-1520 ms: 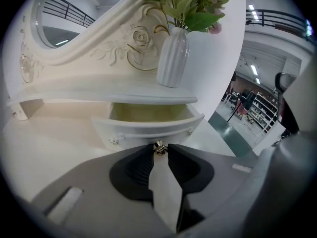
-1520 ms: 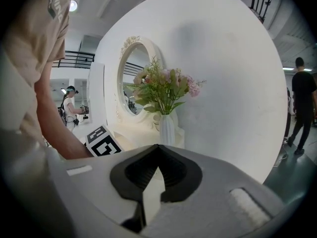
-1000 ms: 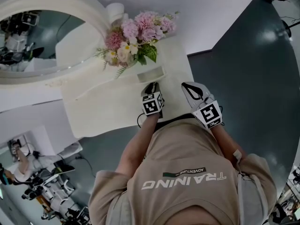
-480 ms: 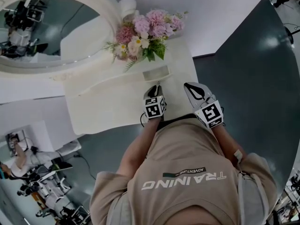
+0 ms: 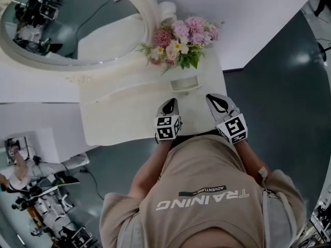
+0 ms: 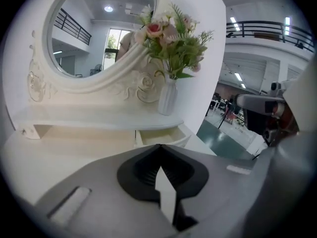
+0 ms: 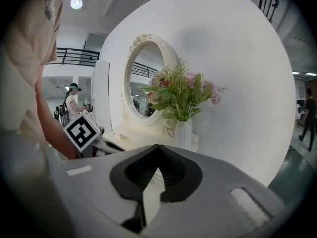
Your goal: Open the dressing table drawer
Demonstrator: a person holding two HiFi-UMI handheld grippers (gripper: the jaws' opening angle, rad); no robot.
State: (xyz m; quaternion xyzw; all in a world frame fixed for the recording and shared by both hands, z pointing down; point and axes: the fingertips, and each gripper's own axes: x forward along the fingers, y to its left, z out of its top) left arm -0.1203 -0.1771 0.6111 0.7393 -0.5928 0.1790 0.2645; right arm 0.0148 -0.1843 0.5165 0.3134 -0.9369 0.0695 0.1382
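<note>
The white dressing table [image 5: 119,118] carries a small drawer [image 5: 185,83] under its raised shelf, standing pulled out and open; the left gripper view shows the drawer [image 6: 159,136] just beyond my jaws. My left gripper [image 5: 170,102] hovers over the tabletop a little short of the drawer, apart from it. Its jaws have just been closing with nothing between them, and the left gripper [image 6: 159,146] is shut and empty. My right gripper [image 5: 213,97] hangs over the table's right front part, and the right gripper [image 7: 157,146] is shut on nothing.
A round mirror [image 5: 72,25] stands at the table's back left. A white vase of pink flowers [image 5: 183,37] sits on the shelf right above the drawer. Dark floor [image 5: 279,102] lies to the right, and equipment on stands [image 5: 41,200] at the lower left.
My left gripper has drawn back from the drawer toward the table's front edge, risen, and closed its jaws. The right gripper shifted slightly. The drawer stays open.
</note>
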